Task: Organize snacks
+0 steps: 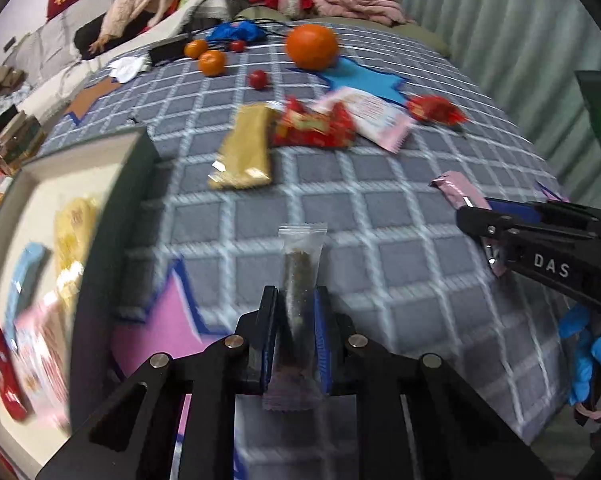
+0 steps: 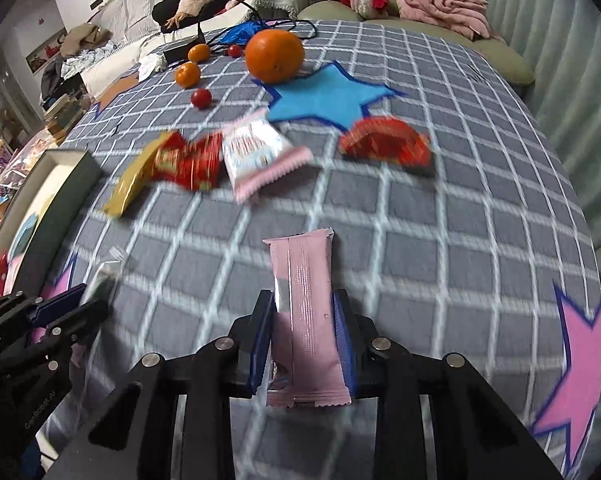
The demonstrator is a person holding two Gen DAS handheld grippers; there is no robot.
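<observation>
I have 2 grippers loaded at once: my left gripper (image 1: 296, 300) is clamped on a clear packet (image 1: 300, 280) with a dark stick inside, and my right gripper (image 2: 304, 312) is clamped on a pink bar (image 2: 306, 312), each wrapper standing up out of the jaws above the checked cloth (image 1: 380, 208). The tray (image 1: 132, 152) sits at the left edge of the cloth with several snacks already in it, and I judge it to be where both packets go. The risk I see first is the clear packet: the pads pinch it across its narrow middle, the film looks slick, and much of it stands free above the pads, so a quick swing could let it slide or twist out before it reaches the tray. The pink bar is held low, with most of its length above the pads, so it may tip sideways in the grip. My right gripper must cross toward the left to reach the tray, and the 2 tools are already near each other, so they could knock together. Both views are blurred. A gold bar (image 1: 244, 148), red packets (image 1: 316, 124), a pink-white pouch (image 1: 372, 116) and an orange (image 1: 312, 46) lie on the cloth, well apart from the tray, and a low pass could sweep them.
</observation>
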